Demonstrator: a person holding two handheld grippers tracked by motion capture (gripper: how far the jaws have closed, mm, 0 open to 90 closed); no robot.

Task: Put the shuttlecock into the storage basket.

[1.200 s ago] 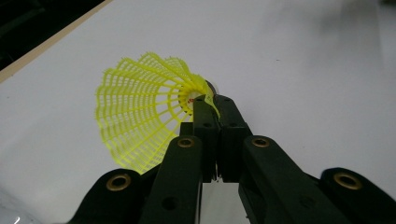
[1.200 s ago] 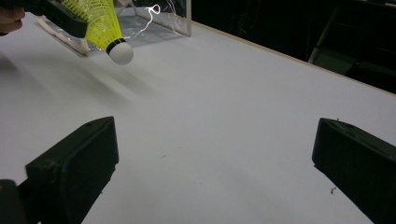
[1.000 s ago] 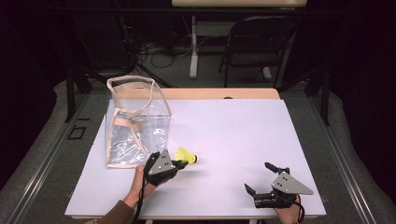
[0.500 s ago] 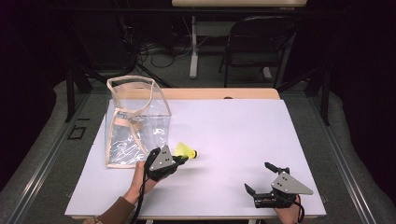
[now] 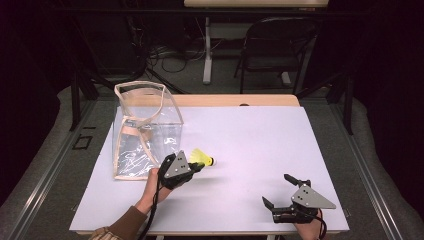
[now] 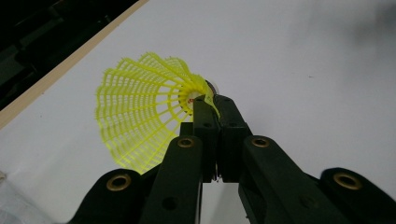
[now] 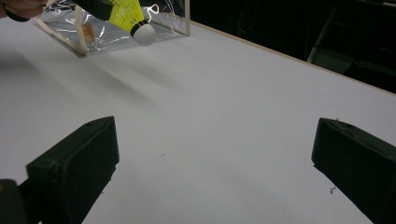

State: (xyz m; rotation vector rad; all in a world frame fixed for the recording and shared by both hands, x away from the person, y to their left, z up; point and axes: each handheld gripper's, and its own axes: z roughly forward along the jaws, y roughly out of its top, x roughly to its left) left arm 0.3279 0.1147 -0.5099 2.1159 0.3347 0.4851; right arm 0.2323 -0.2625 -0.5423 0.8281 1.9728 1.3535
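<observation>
While the left tool is pinching the yellow shuttlecock at its skirt, lifting it just beside the clear bag, the right tool is waiting spread over the table, well apart. Bagging, I judge, is remaining.

A dark chair and floor cables lie beyond the table.
</observation>
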